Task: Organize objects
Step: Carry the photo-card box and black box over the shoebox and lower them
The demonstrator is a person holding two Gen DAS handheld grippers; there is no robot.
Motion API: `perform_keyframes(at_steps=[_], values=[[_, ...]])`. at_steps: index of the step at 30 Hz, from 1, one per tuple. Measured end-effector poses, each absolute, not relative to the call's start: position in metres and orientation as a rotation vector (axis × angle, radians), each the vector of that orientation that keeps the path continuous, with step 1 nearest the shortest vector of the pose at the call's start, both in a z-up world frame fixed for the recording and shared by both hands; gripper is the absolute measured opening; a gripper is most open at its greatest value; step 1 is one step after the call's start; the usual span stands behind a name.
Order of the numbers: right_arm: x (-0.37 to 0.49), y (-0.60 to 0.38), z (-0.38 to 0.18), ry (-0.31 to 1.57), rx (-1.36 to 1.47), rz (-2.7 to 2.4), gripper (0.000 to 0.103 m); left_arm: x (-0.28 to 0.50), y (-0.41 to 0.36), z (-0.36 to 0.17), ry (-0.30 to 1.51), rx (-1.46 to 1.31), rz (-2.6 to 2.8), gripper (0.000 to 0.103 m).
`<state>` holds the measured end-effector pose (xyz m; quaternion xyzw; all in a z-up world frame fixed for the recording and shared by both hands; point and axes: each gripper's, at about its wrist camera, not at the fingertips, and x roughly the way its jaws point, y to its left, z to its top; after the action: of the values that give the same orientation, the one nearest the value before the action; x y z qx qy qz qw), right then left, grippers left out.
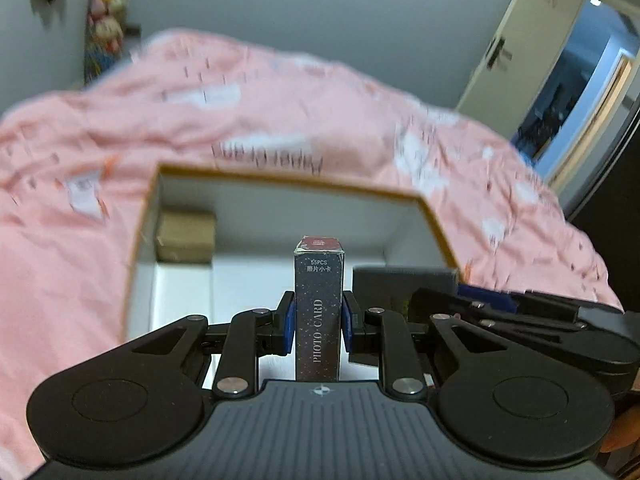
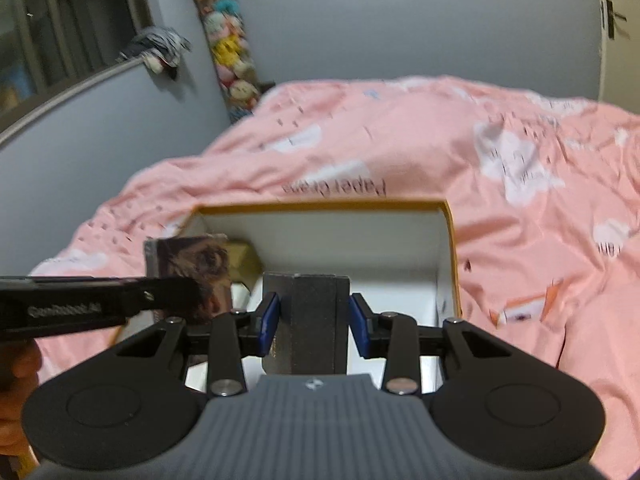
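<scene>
Claws worked side by side over an open tray (image 1: 142, 216) that lay on the pink bed (image 1: 80, 280). The left claw (image 1: 319, 322) was clenched on a card box (image 1: 319, 312) printed "PHOTO CARD", held upright on its narrow side above the tray's white floor. The right claw (image 2: 313, 320) gripped a grey box (image 2: 316, 316) between its blue pads (image 2: 267, 320), also above the tray. From the right wrist view, the left claw (image 2: 176, 300) and its card box (image 2: 196, 276) showed at the tray's left edge. A brown box (image 1: 185, 236) sat in the tray's far left corner. Plush toys (image 2: 228, 52) hung on the wall beyond the bed.
</scene>
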<state>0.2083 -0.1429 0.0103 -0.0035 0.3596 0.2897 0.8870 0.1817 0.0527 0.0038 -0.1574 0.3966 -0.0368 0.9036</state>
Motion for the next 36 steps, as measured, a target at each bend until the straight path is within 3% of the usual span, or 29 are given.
perform_keyframes(at_steps=[19,36], values=[[0.241,-0.126,-0.037,0.906,-0.012,0.597,0.040,0.224,0.075,-0.067,1.142,-0.457,-0.163,0.025],[0.240,-0.119,-0.046,0.940,-0.010,0.602,0.040,0.215,0.082,-0.067,1.176,-0.307,-0.034,0.035]])
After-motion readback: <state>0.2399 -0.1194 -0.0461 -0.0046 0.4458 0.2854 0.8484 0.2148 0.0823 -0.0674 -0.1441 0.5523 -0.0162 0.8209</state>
